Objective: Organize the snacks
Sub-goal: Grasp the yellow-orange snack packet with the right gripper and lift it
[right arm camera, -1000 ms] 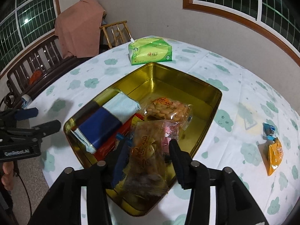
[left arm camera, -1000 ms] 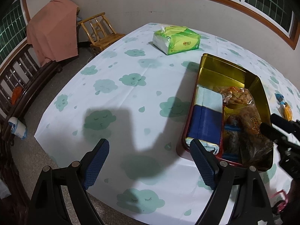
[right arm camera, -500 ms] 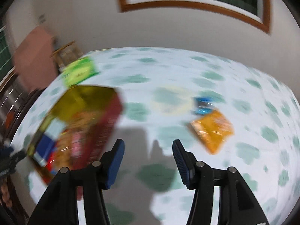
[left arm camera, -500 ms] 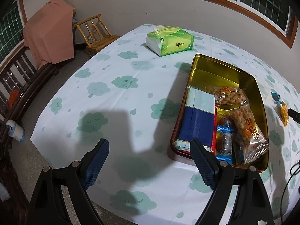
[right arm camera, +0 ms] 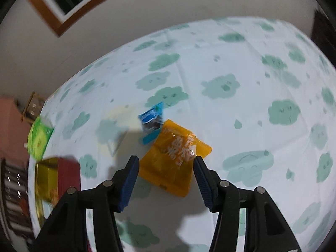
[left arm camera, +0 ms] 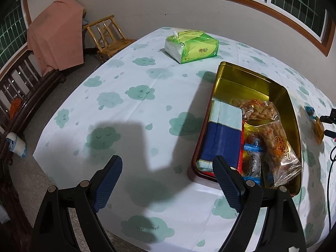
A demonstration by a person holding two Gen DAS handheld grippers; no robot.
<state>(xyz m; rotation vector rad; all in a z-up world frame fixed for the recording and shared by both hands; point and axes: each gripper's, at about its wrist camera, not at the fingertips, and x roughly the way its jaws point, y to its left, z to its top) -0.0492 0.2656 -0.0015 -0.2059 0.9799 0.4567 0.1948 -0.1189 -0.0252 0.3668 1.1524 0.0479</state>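
Note:
A gold tin [left arm camera: 250, 78] with red outer walls sits on the cloud-print tablecloth and holds a blue-and-white pack [left arm camera: 222, 134], a clear bag of fried snacks [left arm camera: 275, 140] and small wrapped snacks. My left gripper [left arm camera: 168, 178] is open and empty over the table's near edge, left of the tin. My right gripper [right arm camera: 166, 176] is open, its jaws either side of an orange snack packet [right arm camera: 174, 157] lying flat on the cloth; I cannot tell if they touch it. A small blue packet [right arm camera: 152, 121] lies against the orange one's far side. The tin [right arm camera: 48, 172] shows blurred at left.
A green tissue pack [left arm camera: 191, 46] lies at the table's far side, also in the right wrist view [right arm camera: 40, 136]. A small wooden chair [left arm camera: 107, 35], a pink cloth over furniture [left arm camera: 56, 42] and a dark bench [left arm camera: 19, 92] stand beyond the table's left edge.
My right gripper let go of the clear snack bag in the tin, swung right and came down over the orange packet. The left gripper stayed open and drifted slightly.

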